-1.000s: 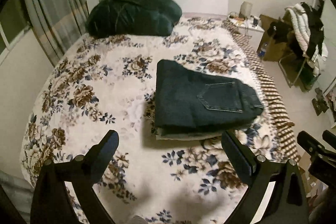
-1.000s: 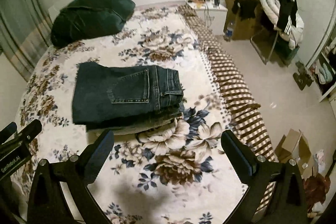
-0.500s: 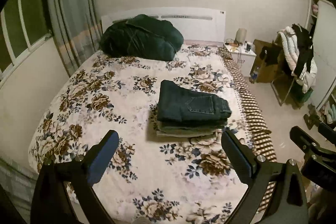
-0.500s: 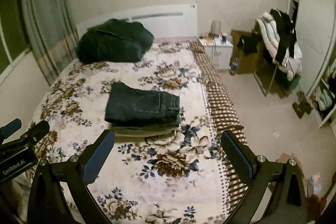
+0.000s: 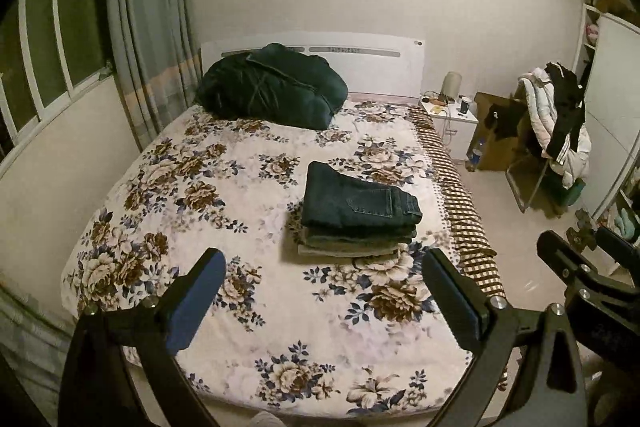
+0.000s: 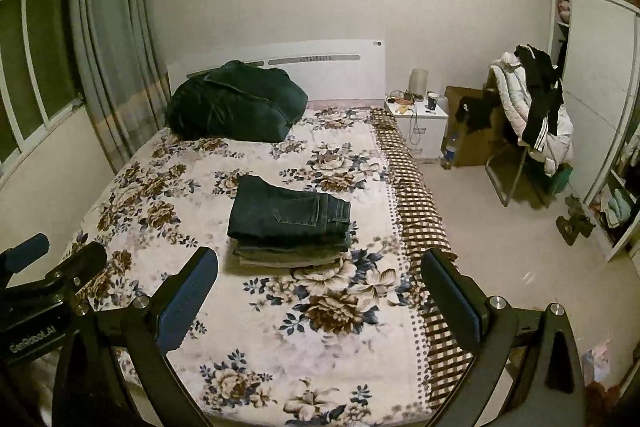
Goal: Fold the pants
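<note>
1. A bed (image 5: 168,187) with a floral cover fills the middle of both views, seen from its near end.
2. The pants (image 5: 356,203), dark jeans, lie folded into a neat rectangle on top of a small stack (image 5: 352,247) of other folded clothes, right of the bed's centre and near its right edge.
3. The left gripper (image 5: 324,291) hangs over the near end of the bed, jaws wide and holding nothing, well apart from the pants.
4. The right gripper (image 6: 320,287) hangs beside it, just to the right, jaws also wide and empty.
5. A dark green bundle (image 5: 272,87), possibly a quilt or coat, sits at the far end against the headboard.
6. Far right, a nightstand (image 6: 416,119) and a chair (image 6: 532,123) piled with clothes stand on the floor.
7. The fold looks complete: the pants are squared and stacked, nothing is gripped, and no unfolded pants show on the bed.
</note>
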The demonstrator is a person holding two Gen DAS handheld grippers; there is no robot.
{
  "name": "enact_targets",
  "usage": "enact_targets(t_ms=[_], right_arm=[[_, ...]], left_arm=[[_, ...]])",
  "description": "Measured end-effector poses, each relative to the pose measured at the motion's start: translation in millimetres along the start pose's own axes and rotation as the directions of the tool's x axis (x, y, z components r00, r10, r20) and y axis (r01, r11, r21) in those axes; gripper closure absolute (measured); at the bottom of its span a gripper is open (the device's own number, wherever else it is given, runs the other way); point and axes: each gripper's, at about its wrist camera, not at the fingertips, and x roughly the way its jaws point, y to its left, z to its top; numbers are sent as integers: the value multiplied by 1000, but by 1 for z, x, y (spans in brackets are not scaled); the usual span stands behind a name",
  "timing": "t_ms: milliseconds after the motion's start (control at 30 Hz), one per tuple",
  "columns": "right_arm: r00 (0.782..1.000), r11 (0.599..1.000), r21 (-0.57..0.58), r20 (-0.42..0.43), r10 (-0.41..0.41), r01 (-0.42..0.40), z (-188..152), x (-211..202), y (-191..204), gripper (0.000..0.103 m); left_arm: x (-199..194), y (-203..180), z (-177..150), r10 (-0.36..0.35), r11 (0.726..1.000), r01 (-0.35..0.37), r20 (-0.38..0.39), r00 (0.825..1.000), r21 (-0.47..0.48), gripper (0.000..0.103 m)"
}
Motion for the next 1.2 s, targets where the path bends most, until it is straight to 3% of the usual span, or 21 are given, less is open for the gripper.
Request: enact_targets(t_ms=[333,1200], right_arm=[[1000,1000,-2,21,-6,6,9,-12,11,0],[1000,1000,-12,17,14,-14,17,-4,18,0]], left_arm=[[-9,17,-2,18,1000,-17,23,1000,-12,0],[-20,17,1,27,1000,-27,35,999,2,0]])
